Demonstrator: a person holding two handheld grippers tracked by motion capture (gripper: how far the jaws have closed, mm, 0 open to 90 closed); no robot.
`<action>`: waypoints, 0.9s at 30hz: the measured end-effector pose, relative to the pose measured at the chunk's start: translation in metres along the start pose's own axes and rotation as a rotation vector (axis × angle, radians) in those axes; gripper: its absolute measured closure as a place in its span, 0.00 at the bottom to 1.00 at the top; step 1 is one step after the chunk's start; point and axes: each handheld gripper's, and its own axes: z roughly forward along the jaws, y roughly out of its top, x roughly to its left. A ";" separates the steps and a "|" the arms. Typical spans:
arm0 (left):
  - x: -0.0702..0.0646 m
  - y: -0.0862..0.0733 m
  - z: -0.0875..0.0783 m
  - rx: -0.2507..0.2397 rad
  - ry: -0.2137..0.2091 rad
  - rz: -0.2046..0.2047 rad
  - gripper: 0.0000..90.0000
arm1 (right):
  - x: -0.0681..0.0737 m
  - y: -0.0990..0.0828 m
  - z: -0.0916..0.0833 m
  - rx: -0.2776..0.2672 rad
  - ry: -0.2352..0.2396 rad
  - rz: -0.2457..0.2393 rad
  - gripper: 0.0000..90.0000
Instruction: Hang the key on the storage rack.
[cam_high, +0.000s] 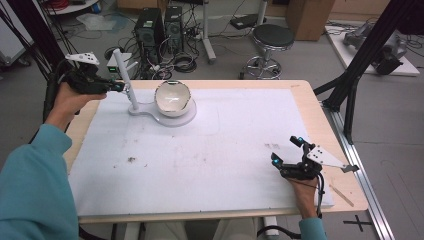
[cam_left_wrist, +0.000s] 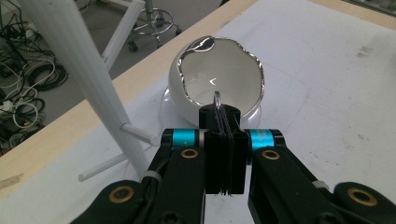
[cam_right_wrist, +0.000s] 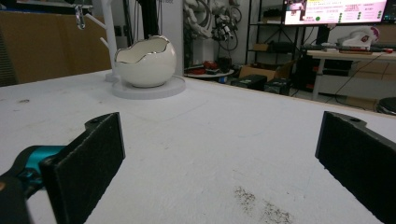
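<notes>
One small metal ring (cam_left_wrist: 217, 99) is pinched edge-on between the clenched pads of the left gripper (cam_left_wrist: 223, 122), held just above the egg-shaped bowl (cam_left_wrist: 219, 77) and beside the white stand (cam_left_wrist: 88, 79) with its side pegs. The pick-up is judged done; what is left is the placing, either over a peg or into the bowl, and which of the two cannot be told. The right gripper (cam_high: 287, 152) is rested on the white mat (cam_high: 210, 160), jaws spread wide and empty, well apart from the bowl.
</notes>
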 end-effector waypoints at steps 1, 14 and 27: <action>0.001 -0.001 0.000 0.001 0.001 -0.005 0.98 | 0.000 0.000 0.000 0.000 0.000 0.000 0.01; 0.014 -0.006 0.007 0.006 -0.005 -0.036 0.98 | 0.000 0.000 0.000 0.000 -0.001 0.001 0.01; 0.025 -0.013 0.007 0.006 0.009 -0.064 0.98 | 0.000 0.000 0.000 0.000 0.000 0.001 0.01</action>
